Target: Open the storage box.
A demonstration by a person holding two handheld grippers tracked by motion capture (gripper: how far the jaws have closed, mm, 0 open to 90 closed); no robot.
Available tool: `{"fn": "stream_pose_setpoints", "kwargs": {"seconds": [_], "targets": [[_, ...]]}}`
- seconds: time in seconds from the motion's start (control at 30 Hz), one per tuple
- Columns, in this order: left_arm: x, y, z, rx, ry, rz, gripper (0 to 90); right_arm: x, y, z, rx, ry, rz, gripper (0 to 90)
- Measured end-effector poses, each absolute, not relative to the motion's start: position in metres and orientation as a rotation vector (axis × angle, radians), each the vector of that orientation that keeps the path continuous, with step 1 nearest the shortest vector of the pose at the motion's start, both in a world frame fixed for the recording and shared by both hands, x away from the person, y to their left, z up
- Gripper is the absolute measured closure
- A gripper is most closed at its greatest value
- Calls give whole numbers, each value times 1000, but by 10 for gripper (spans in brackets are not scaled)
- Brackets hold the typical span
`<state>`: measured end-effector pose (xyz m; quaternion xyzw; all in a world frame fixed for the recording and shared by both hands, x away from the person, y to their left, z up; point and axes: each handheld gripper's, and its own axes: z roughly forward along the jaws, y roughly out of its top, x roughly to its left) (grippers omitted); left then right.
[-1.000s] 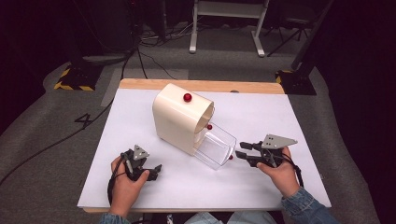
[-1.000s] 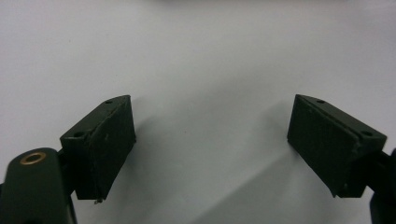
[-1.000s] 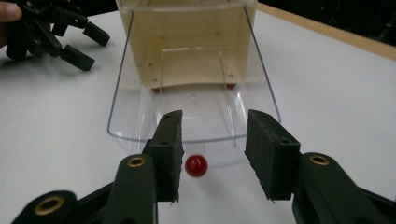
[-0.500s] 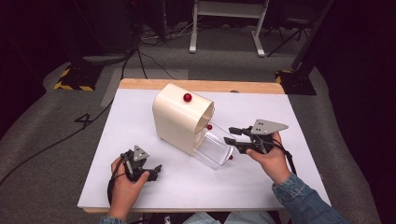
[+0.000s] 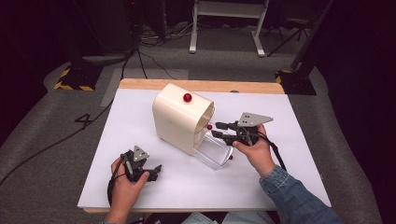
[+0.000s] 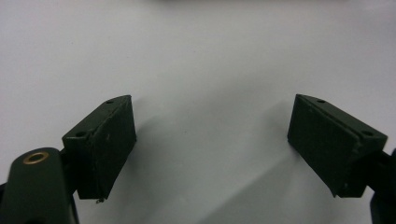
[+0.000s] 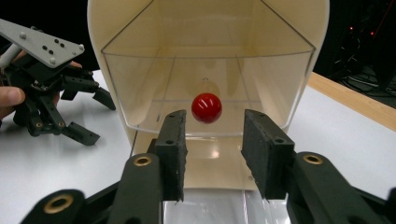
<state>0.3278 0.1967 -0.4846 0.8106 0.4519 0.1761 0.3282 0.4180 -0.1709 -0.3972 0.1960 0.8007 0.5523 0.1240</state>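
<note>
White matte table [image 5: 289, 186], dark carpet around. Cream rounded box [image 5: 180, 116] with clear plastic drawer [image 5: 215, 151] lies just ahead of right claw [image 5: 218, 130]. Glossy red knob [image 7: 206, 107] sits just beyond its part-open, empty jaws. Left claw [image 6: 212, 144] wide open, empty, over bare table, well apart from box.

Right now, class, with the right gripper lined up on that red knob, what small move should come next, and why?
Probably ease the right gripper forward a little, then close. Its fingers are apart and the red knob on the clear flap sits centred just beyond them, not yet between them.
</note>
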Motion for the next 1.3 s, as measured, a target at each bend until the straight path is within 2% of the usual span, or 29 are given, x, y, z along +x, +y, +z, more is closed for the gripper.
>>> {"fn": "stream_pose_setpoints", "kwargs": {"seconds": [0.23,0.4,0.7,1.3], "targets": [[327,196,-485,2122,1181,470,155,420,-161,-400,551,2323,1631,663],[327,196,-485,2121,1182,467,155,421,-158,-401,543,2309,1622,743],[328,197,-485,2123,1183,459,155,417,-160,-400,511,2295,1615,744],[329,197,-484,2124,1189,441,151,395,-195,-393,513,2301,1608,744]]}}
